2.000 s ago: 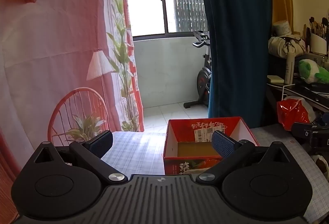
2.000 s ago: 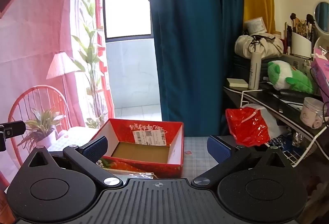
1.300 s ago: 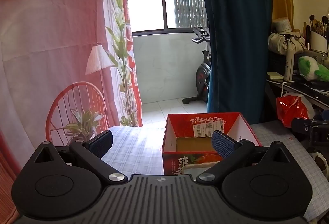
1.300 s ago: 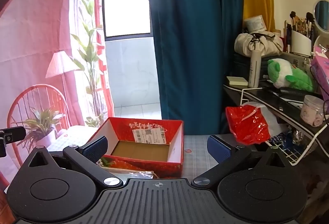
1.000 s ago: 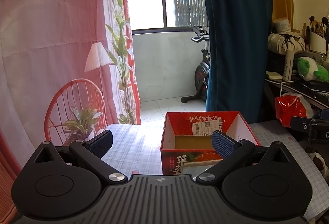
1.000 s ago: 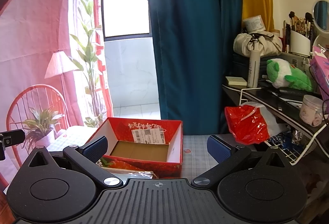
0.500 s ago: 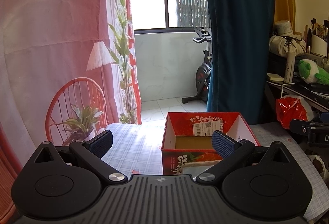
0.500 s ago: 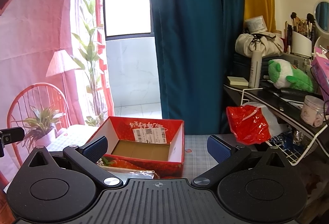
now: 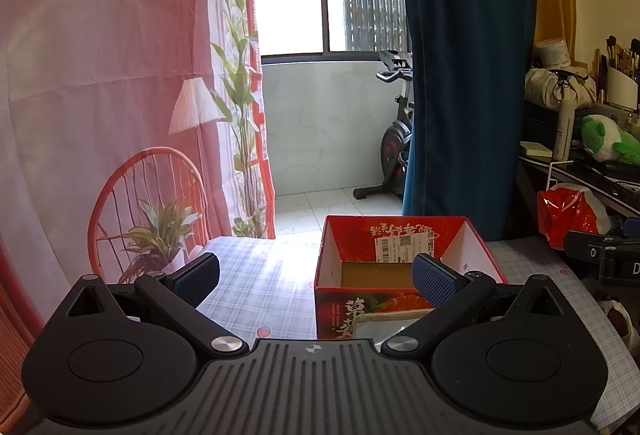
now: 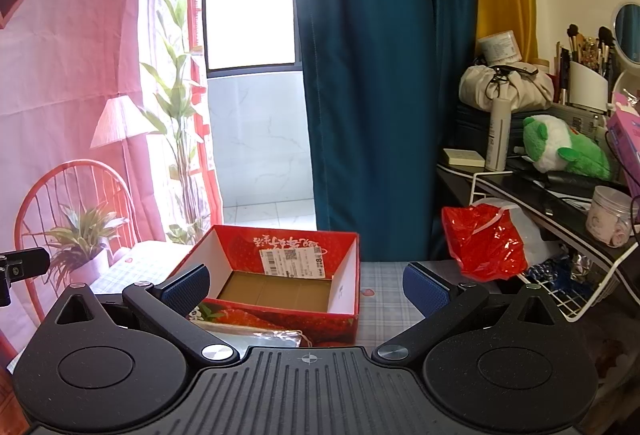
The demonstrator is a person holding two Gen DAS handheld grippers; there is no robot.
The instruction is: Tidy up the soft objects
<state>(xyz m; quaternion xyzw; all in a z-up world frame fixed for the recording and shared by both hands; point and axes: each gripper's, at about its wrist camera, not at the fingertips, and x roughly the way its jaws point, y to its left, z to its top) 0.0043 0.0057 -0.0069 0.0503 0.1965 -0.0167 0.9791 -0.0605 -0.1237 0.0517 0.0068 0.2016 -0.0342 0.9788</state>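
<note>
Checked cloth covers the desk (image 9: 256, 291), and near its far edge sits the red cardboard box (image 10: 344, 287), open-topped and showing only its bare brown floor. Just in front of the box, at its near wall, lies a crinkled clear packet (image 10: 256, 337), mostly hidden by the tool bodies; it is probably one of the soft things to sort. It looks light, limp and slippery, so a pinch on a bunched fold should hold better than one on a flat face. Both the left tongs (image 9: 316, 277) and the right tongs (image 10: 306, 287) stand wide apart and hold nothing. On the shelf beyond the desk's right edge rests a green-and-white plush toy (image 10: 568, 151), squashy and easy to take by its body.
</note>
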